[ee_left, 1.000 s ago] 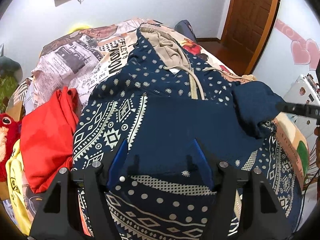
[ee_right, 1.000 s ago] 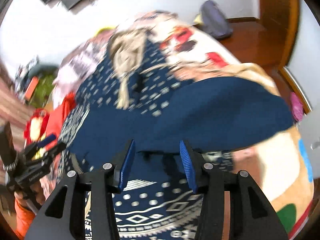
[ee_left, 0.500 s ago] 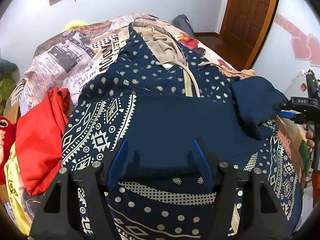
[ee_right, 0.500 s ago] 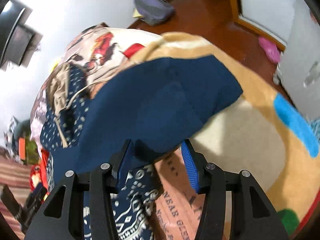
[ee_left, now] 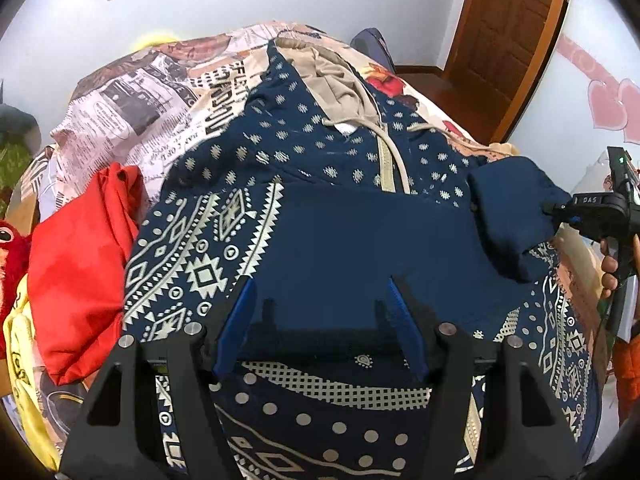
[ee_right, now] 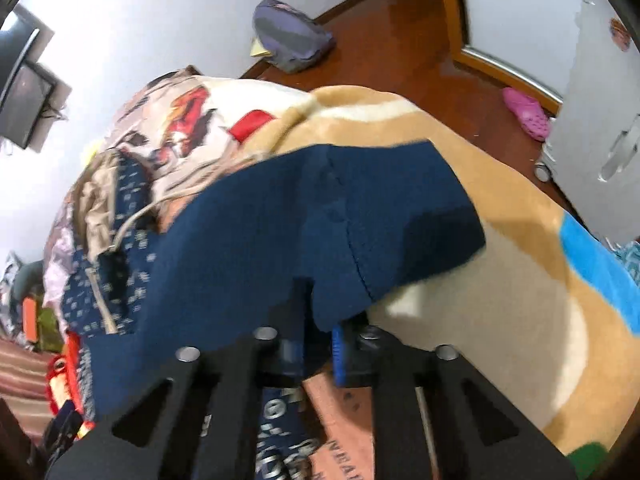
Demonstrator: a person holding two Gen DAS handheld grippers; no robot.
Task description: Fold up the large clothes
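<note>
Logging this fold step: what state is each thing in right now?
Hoodie: spread face-up on the bed, one sleeve folded across the chest.
Sleeve cuff: pinched, lifted off the blanket.
Right gripper: shut on the cuff.
Left gripper: open, over the hoodie, holding nothing.
Red garment: crumpled beside the hoodie.
Door: cannot tell.

Left gripper [ee_left: 322, 304] hangs just over the hoodie [ee_left: 280, 184], blue fingers [ee_left: 236, 328] spread wide apart, nothing between them. Right gripper [ee_right: 320, 344] sits at the hoodie's right edge, pinched tight on the sleeve cuff [ee_right: 360, 236], bare fingers wrapped round its handle.
</note>
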